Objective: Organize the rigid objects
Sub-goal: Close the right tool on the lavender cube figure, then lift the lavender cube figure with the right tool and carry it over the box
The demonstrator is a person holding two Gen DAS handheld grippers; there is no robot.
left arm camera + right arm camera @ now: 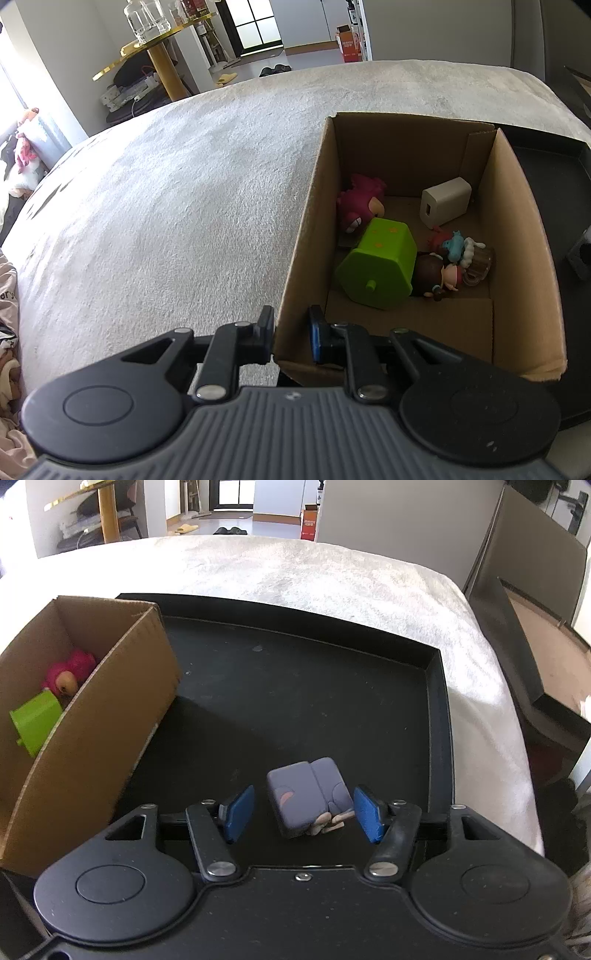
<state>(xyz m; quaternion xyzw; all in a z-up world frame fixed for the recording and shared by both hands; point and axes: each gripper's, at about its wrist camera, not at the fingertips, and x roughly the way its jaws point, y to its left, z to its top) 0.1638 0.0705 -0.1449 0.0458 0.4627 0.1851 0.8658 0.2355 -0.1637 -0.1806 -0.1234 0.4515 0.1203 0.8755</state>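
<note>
Purple block toy (308, 797) lies on black tray (332, 686) between right gripper's (304, 814) wide jaws; left gripper (291, 334) clamps cardboard box's (306, 221) near-left wall.

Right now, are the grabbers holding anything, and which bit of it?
The left gripper pinches the near corner of the cardboard box wall. The right gripper is open around the grey toy on the black tray, holding nothing.

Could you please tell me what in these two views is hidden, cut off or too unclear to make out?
- Left wrist view: the left gripper straddles the cardboard box wall; actual contact is unclear.
- Left wrist view: the small figurines overlap behind the green toy; details unreadable.
- Right wrist view: the box wall hides most of its contents.
- Right wrist view: the grey-purple block underside is hidden against the black tray.
</note>
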